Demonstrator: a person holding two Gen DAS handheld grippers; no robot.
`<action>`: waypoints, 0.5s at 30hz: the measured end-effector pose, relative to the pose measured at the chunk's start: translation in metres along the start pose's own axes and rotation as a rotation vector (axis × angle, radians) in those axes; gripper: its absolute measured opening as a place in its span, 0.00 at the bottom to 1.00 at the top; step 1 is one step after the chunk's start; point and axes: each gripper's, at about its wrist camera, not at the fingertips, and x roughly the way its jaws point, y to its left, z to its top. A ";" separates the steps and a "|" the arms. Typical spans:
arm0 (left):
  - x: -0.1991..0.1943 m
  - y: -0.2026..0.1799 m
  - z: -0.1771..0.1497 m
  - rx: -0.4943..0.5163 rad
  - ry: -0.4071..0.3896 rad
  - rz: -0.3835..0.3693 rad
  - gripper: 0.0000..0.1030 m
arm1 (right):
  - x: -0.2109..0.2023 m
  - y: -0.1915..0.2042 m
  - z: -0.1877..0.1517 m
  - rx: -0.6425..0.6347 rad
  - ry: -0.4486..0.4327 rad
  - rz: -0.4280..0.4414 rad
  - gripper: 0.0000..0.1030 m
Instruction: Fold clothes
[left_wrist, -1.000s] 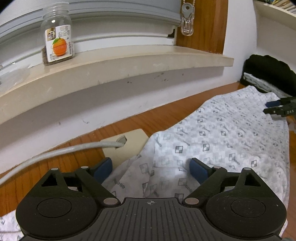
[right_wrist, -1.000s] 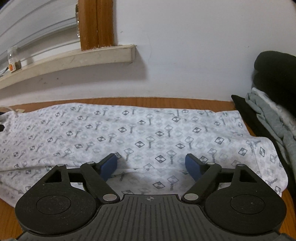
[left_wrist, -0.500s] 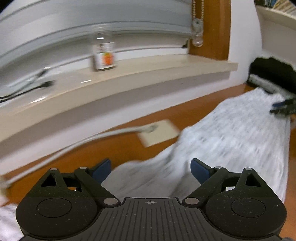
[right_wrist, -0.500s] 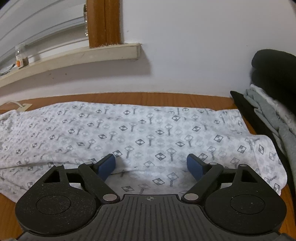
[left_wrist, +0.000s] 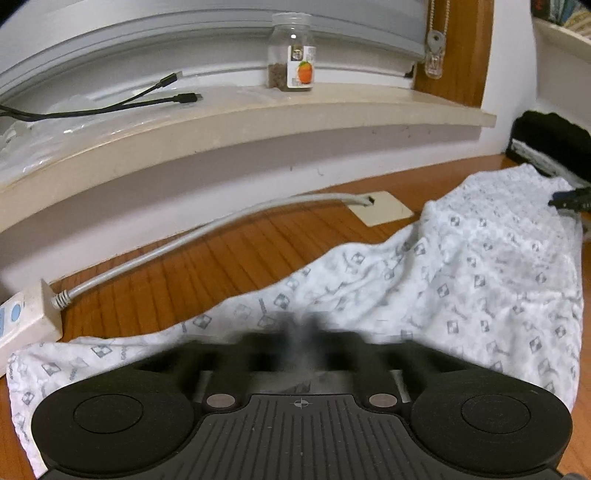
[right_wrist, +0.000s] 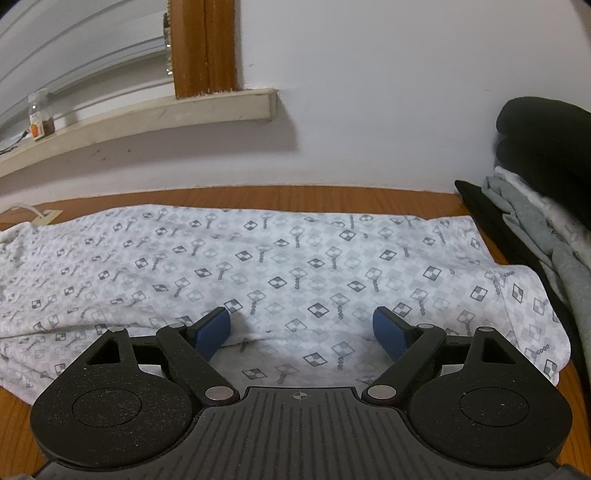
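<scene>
A white garment with a grey diamond print (left_wrist: 461, 273) lies stretched along the wooden table (left_wrist: 207, 258). It also shows in the right wrist view (right_wrist: 280, 266). My left gripper (left_wrist: 301, 334) is blurred by motion, its fingers drawn together over the garment's near edge; whether cloth is pinched is unclear. My right gripper (right_wrist: 302, 330) is open, its blue pads (right_wrist: 212, 328) resting on the cloth near its front edge. The right gripper's fingers also show at the far right of the left wrist view (left_wrist: 570, 199).
A window sill (left_wrist: 221, 125) holds a glass jar (left_wrist: 293, 55) and black cables (left_wrist: 110, 103). A grey cable (left_wrist: 207, 232) runs from a beige power strip (left_wrist: 22, 325) to a table socket plate (left_wrist: 380, 208). Stacked black and grey clothes (right_wrist: 543, 192) lie at the right.
My left gripper has swung left along the garment and its fingers have come together from wide open. The right gripper has stayed open and shifted slightly.
</scene>
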 end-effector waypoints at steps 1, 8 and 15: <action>-0.007 0.002 0.003 -0.021 -0.046 0.025 0.02 | 0.000 0.000 0.000 0.001 0.000 -0.001 0.81; -0.024 0.015 0.015 -0.092 -0.135 0.223 0.09 | 0.000 0.000 0.000 0.002 -0.001 -0.002 0.81; -0.063 0.022 -0.021 -0.160 -0.127 0.279 0.68 | -0.001 0.000 -0.001 0.002 -0.002 -0.005 0.81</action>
